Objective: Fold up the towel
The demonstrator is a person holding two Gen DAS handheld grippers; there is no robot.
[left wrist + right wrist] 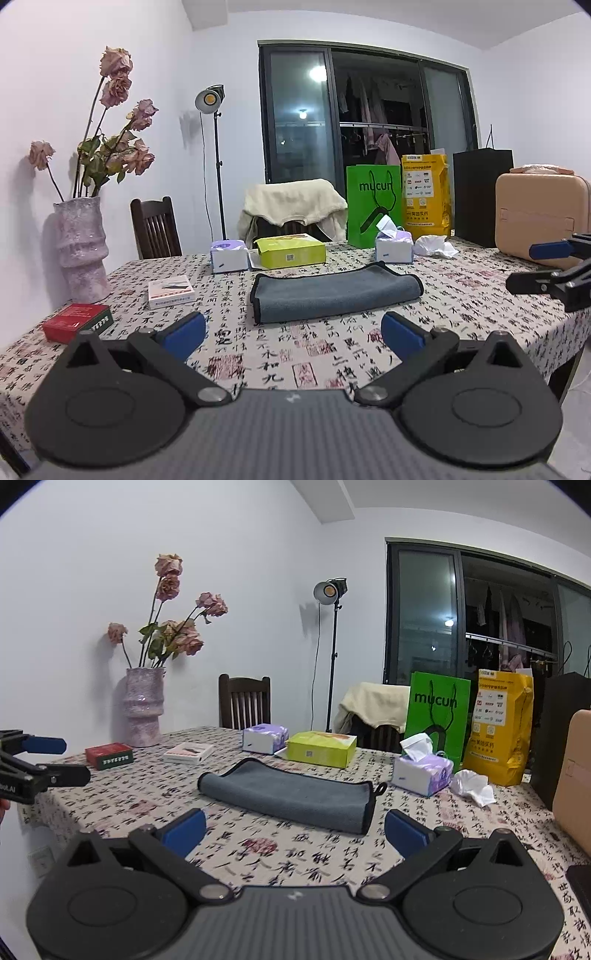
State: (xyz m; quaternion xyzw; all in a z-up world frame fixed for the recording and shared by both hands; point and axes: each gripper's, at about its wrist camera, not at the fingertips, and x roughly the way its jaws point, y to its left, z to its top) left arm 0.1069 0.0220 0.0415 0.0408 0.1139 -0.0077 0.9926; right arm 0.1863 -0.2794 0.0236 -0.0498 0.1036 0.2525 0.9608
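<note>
A grey towel (334,293) with black edging lies folded into a long strip on the patterned tablecloth (295,362); it also shows in the right wrist view (291,795), with a small hanging loop at its right end. My left gripper (293,332) is open and empty, held above the table in front of the towel. My right gripper (295,829) is open and empty, also in front of the towel and apart from it. Each gripper shows in the other's view, the right one (535,267) and the left one (61,760).
Behind the towel stand two tissue boxes (229,254) (393,249), a lime box (291,251), a green bag (373,205) and a yellow bag (426,195). A vase of roses (81,247), a red box (77,321) and a white box (171,291) are left. A pink case (543,218) is right.
</note>
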